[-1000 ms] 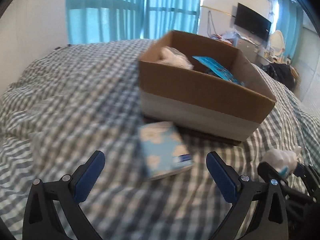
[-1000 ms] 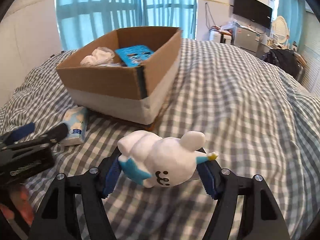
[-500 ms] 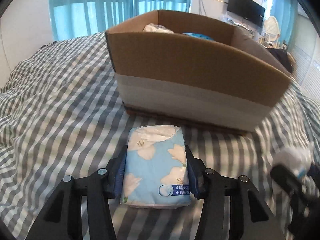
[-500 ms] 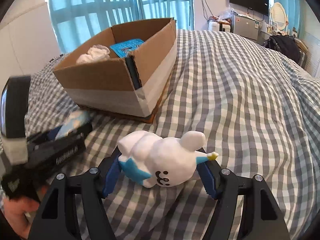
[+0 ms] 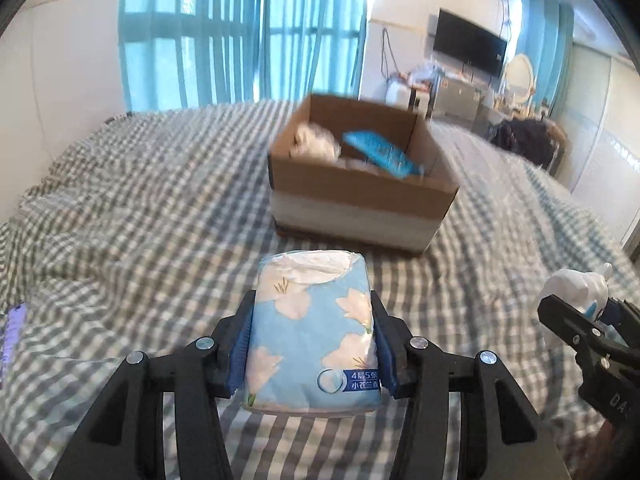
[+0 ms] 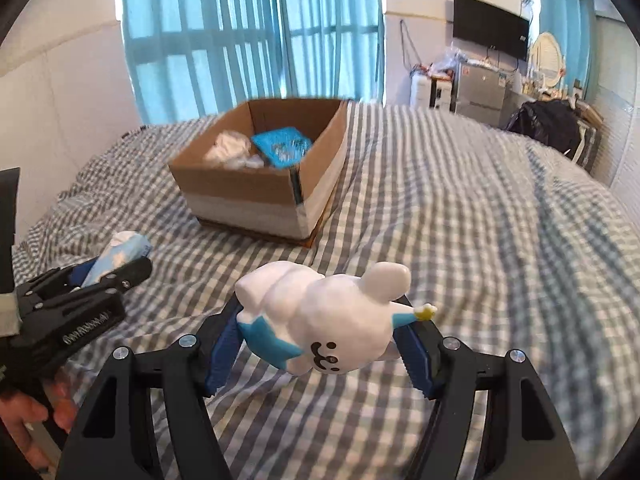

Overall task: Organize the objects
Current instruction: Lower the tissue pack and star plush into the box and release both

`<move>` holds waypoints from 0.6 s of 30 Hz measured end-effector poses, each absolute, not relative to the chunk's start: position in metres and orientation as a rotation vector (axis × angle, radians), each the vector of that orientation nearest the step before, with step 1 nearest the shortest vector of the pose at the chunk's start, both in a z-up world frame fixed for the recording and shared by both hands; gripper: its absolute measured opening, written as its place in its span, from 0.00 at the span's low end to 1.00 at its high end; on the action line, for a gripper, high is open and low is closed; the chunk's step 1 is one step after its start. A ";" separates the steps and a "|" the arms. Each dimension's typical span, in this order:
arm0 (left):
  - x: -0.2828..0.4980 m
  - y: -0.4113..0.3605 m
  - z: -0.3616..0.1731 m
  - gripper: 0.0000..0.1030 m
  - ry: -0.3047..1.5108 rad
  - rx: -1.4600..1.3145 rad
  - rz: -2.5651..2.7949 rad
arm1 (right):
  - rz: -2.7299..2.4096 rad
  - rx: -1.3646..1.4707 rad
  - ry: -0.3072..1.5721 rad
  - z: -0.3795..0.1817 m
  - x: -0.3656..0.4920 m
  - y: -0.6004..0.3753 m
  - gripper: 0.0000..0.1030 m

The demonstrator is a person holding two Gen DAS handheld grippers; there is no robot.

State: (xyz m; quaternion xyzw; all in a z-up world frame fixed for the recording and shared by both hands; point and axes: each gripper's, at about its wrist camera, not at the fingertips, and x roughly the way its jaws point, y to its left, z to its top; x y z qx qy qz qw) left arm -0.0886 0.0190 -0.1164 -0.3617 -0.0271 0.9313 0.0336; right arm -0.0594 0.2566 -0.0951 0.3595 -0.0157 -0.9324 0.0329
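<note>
Checked grey-and-white bedding [image 5: 132, 208] fills both views, with teal curtains [image 6: 248, 36] behind and a cardboard box [image 5: 360, 196] at 12 o'clock; its contents blur into a white bundle and something blue. The left gripper [image 5: 312, 344] clamps a blue tissue pack [image 5: 314, 332], lifted clear of the bed. The right gripper [image 6: 324, 340] squeezes a white cartoon figure [image 6: 320, 316], whose far side is hidden.

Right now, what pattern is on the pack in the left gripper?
Light blue with cream flowers on the tissue pack, clamped in the left gripper; clearest in the left wrist view.
</note>
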 end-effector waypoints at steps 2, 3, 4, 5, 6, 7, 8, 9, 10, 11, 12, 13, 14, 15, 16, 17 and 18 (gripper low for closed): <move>-0.081 0.018 -0.100 0.51 -0.092 -1.061 2.880 | -2.897 1.060 -0.065 -0.077 -0.051 0.262 0.67; -0.078 0.018 -0.088 0.51 -0.095 -1.023 2.887 | -2.904 1.034 -0.077 -0.068 -0.046 0.264 0.67; -0.075 0.019 -0.080 0.51 -0.097 -0.999 2.889 | -2.913 1.004 -0.088 -0.058 -0.042 0.266 0.67; -0.073 0.021 -0.072 0.51 -0.097 -0.983 2.887 | -2.920 0.979 -0.092 -0.050 -0.038 0.267 0.67; -0.074 0.022 -0.064 0.51 -0.108 -0.975 2.868 | -2.926 0.954 -0.094 -0.041 -0.036 0.268 0.67; -0.076 0.022 -0.060 0.51 -0.129 -0.977 2.845 | -2.927 0.932 -0.092 -0.033 -0.035 0.267 0.67; -0.079 0.022 -0.056 0.51 -0.154 -0.983 2.823 | -2.926 0.913 -0.090 -0.026 -0.034 0.267 0.67; -0.083 0.021 -0.051 0.51 -0.166 -0.987 2.812 | -2.921 0.893 -0.088 -0.018 -0.035 0.266 0.67; -0.087 0.022 -0.046 0.51 -0.167 -0.983 2.805 | -2.914 0.873 -0.083 -0.009 -0.037 0.265 0.67; -0.090 0.023 -0.040 0.51 -0.154 -0.968 2.809 | -2.910 0.856 -0.077 -0.002 -0.039 0.264 0.67; -0.094 0.024 -0.035 0.51 -0.140 -0.955 2.812 | -2.908 0.840 -0.070 0.005 -0.043 0.263 0.67; -0.098 0.024 -0.031 0.51 -0.132 -0.946 2.812 | -2.904 0.824 -0.061 0.012 -0.046 0.262 0.67; -0.102 0.025 -0.028 0.51 -0.129 -0.939 2.811 | -2.900 0.815 -0.053 0.017 -0.050 0.261 0.67; -0.110 0.026 -0.024 0.51 -0.132 -0.931 2.806 | -2.895 0.807 -0.047 0.022 -0.056 0.260 0.67; -0.117 0.026 -0.021 0.51 -0.133 -0.924 2.801 | -2.892 0.797 -0.045 0.026 -0.063 0.259 0.67; -0.122 0.027 -0.019 0.51 -0.128 -0.915 2.798 | -2.889 0.788 -0.038 0.029 -0.069 0.257 0.67; -0.131 0.028 -0.018 0.51 -0.116 -0.903 2.799 | -2.886 0.778 -0.027 0.032 -0.077 0.254 0.67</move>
